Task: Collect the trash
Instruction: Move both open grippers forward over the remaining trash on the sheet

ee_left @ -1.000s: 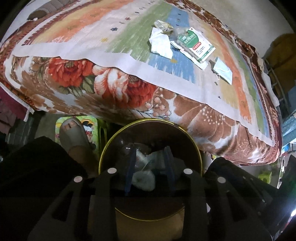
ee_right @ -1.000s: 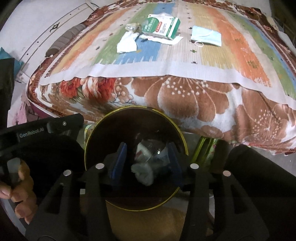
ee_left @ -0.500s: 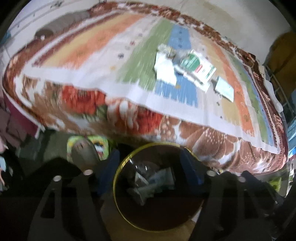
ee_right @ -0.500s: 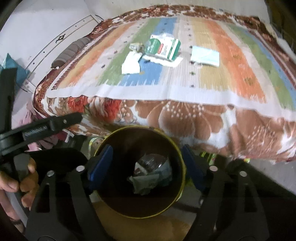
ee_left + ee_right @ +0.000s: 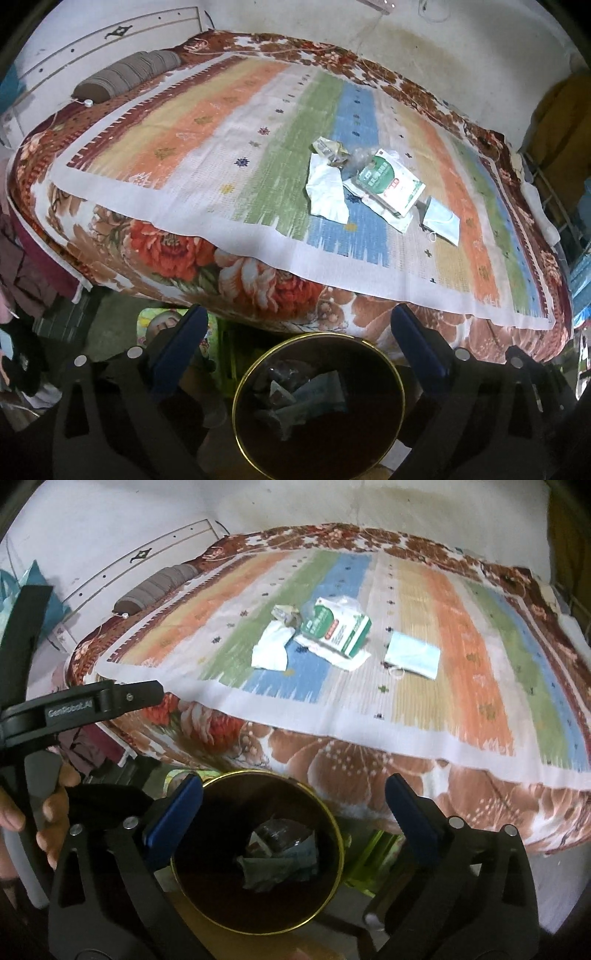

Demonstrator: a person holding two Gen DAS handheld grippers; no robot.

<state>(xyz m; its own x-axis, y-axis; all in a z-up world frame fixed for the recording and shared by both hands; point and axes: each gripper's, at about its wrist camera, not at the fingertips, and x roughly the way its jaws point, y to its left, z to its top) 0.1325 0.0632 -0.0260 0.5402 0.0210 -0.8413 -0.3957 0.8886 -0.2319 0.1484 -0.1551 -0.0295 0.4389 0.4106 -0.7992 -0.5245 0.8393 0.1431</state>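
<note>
A: Left wrist view first. What trash?
B: On the bed [image 5: 258, 155], one cluster on the striped sheet [image 5: 207, 147]: white tissue [image 5: 327, 195], crumpled wrapper [image 5: 327, 147] just behind it, green-and-white box [image 5: 391, 182] lying flat on a white paper, pale blue face mask [image 5: 441, 221] just right of the box. Clear crinkly plastic between wrapper and box, hard to make out.
A: Bin?
B: Round dark bin [image 5: 317, 406], gold rim, on the floor against the bed's floral blanket [image 5: 177, 254]. Crumpled scraps inside.
A: Room?
B: White wall behind, brown ribbed pillow [image 5: 129, 75] at the far left of the bed.
A: Left claw [image 5: 295, 347]?
B: Wide apart, blue pads, nothing between them. Bin sits right below the gap; bed trash well beyond, up and right.
A: Right wrist view.
B: Same cluster: tissue [image 5: 271, 651], wrapper [image 5: 286, 614], box [image 5: 338, 629], mask [image 5: 412, 659] apart to the right. Bin [image 5: 258, 849] below, scraps at the bottom.
A: Right claw [image 5: 293, 805]?
B: Spread wide, holding nothing, bin between and under the pads, slightly left. Bed trash well ahead.
A: Anything else?
B: The other tool's black body at left edge, person's left hand [image 5: 40, 812] wrapped on its handle.
</note>
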